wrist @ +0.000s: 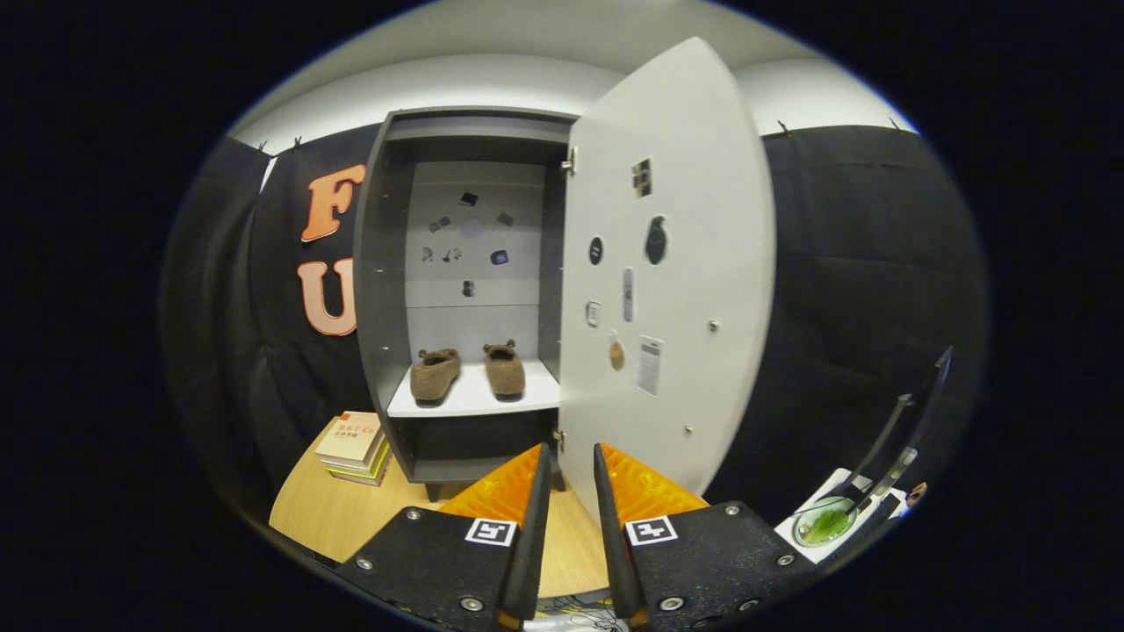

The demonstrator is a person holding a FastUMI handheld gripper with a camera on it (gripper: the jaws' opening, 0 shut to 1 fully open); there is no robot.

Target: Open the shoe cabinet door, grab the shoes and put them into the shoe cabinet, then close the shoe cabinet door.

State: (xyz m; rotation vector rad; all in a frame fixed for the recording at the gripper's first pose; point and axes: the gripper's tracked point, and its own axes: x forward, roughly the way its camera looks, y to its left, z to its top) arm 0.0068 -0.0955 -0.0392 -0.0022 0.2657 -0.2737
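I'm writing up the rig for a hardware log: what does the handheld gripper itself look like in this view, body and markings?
The gripper has two wedge-shaped fingers tapering forward, each on a black, grainy-textured block fastened with round silver screws. Each block carries a small white square tag with a black blocky pattern. No cable or sleeve can be made out.

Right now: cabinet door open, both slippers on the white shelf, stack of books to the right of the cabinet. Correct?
Not quite. The gripper view shows the stack of books to the left of the cabinet, not the right. The rest holds: door open, both slippers on the white shelf; the gripper hangs apart, holding nothing.
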